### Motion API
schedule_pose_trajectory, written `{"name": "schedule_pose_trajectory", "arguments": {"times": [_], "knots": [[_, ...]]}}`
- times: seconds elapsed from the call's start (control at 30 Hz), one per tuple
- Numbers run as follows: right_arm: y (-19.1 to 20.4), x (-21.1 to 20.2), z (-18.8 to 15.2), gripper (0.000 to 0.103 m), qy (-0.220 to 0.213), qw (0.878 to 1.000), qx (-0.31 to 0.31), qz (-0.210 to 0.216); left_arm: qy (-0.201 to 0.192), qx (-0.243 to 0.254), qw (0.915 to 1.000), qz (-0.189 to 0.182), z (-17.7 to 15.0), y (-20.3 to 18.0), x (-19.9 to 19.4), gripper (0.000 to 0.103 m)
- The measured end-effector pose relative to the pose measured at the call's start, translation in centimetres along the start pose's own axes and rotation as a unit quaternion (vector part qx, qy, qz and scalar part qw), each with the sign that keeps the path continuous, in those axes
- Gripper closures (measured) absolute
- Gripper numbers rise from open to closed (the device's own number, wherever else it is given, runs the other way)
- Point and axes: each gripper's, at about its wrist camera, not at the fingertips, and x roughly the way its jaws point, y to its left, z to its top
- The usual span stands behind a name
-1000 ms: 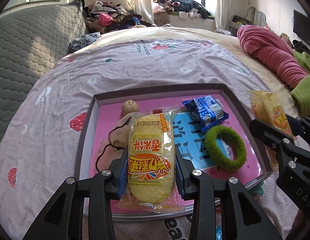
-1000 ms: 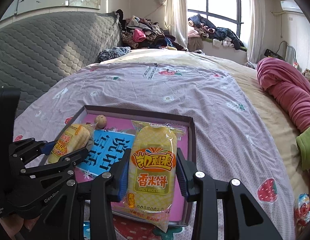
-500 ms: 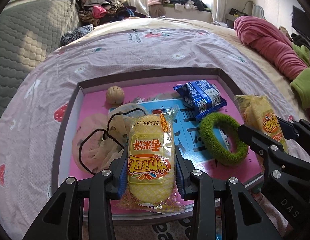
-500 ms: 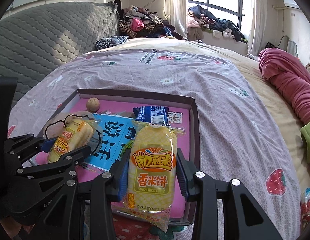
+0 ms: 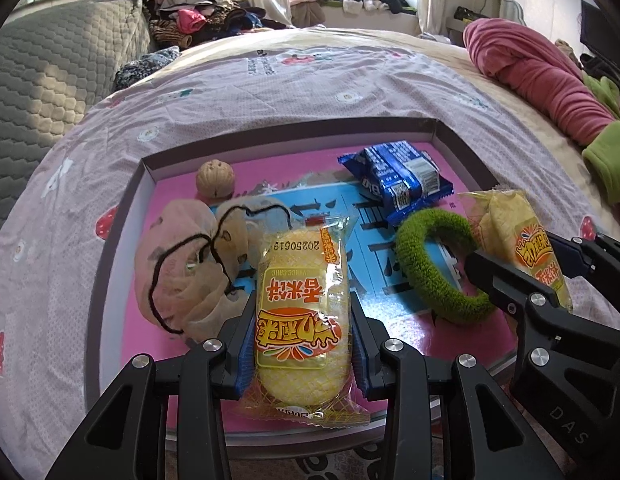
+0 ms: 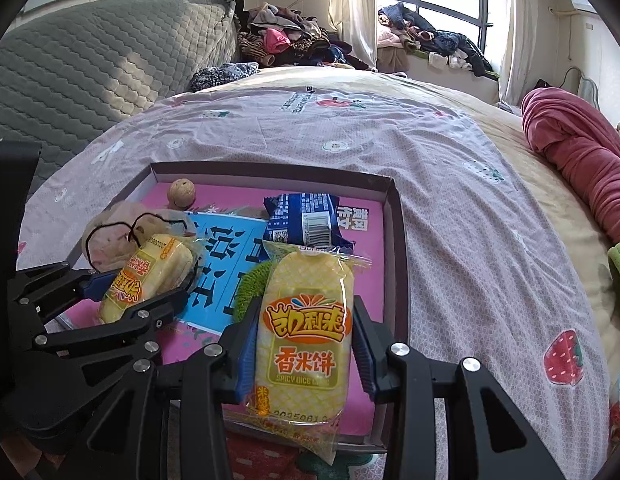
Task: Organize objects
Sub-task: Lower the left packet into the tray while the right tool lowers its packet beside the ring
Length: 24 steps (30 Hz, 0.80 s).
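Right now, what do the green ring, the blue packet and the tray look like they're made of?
Green ring: fuzzy knitted or chenille fabric, matte, judging by its nubby pile.
Blue packet: thin glossy plastic film; it crinkles, shines and bears a printed barcode.
Tray: probably cardboard, with thin, flat folded walls and a printed pink and blue floor.

Left claw & right claw: black angular plastic links, silver screws, blue finger pads, white "DAS" lettering
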Motion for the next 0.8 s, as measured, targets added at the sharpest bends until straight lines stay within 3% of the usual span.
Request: {"name": "schedule_pose_trajectory", "arguments": {"times": [0.8], "knots": [[-0.4,1.8,-0.4,0.062,0.015,1.0,0.003,0.006,-0.007,-0.01,0.9999,-0.001,0.1,0.3,0.9,0.063]]}}
